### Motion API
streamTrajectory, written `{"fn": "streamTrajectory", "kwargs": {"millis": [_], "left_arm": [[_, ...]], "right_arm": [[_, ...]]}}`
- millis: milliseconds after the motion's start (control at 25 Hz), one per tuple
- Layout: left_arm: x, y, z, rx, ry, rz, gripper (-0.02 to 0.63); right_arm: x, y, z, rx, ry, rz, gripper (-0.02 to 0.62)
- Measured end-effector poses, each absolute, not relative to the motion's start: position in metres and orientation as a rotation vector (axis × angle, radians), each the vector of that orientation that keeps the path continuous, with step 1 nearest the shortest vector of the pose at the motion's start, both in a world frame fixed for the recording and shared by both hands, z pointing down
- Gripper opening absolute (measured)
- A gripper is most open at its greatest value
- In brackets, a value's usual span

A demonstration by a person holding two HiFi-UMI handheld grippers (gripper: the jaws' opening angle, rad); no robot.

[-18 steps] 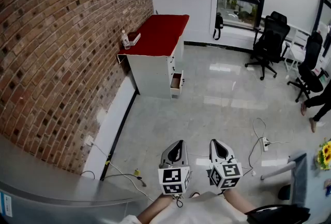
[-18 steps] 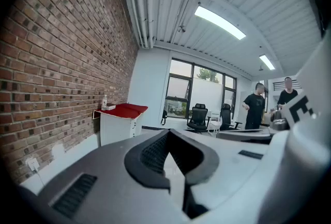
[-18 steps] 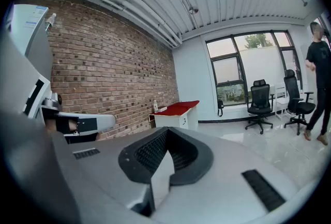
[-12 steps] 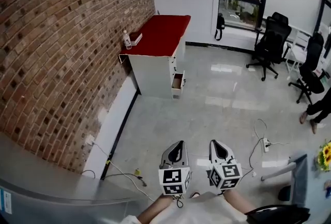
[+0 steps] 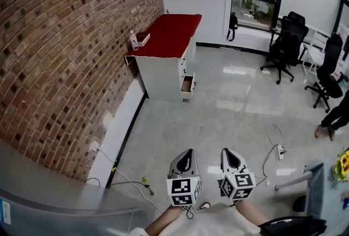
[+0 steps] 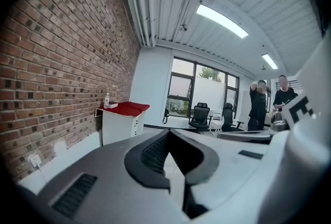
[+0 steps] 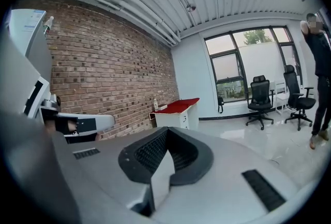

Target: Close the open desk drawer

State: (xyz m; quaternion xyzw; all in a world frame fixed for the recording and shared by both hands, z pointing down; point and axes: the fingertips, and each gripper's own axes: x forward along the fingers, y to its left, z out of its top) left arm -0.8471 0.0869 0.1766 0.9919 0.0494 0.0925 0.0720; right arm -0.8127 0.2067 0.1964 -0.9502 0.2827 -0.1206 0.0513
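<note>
A white desk (image 5: 162,78) with a red top (image 5: 170,35) stands far off against the brick wall. One low drawer (image 5: 187,85) on its right side is pulled out. The desk also shows small in the left gripper view (image 6: 121,123) and in the right gripper view (image 7: 177,117). My left gripper (image 5: 188,151) and right gripper (image 5: 226,151) hang side by side near my body, several steps from the desk. Each is shut with nothing held, as seen along the left gripper (image 6: 168,133) and the right gripper (image 7: 166,131).
A bottle (image 5: 132,41) and a small box (image 5: 142,39) sit on the desk top. Black office chairs (image 5: 284,44) stand at the back right. A power strip (image 5: 281,151) and cables lie on the floor. A person's legs (image 5: 332,118) show at the right edge.
The head view has shifted slightly, so the desk sits a little more to the right. The person at the right edge has stepped along. Both grippers keep their place.
</note>
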Motion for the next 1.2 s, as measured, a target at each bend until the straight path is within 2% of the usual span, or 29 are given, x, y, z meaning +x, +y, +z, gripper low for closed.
{"fn": "streamTrajectory", "kwargs": {"millis": [880,1200], "left_arm": [[-0.796,0.146,0.202,2.997,0.159,0.397,0.0],[-0.747,0.157,0.208,2.99,0.206,0.401,0.0]], "right_arm": [[-0.75,0.316,0.234,-2.853,0.691,-0.498,-0.003],[-0.707,0.316,0.246,-2.861,0.702,-0.532,-0.003]]}}
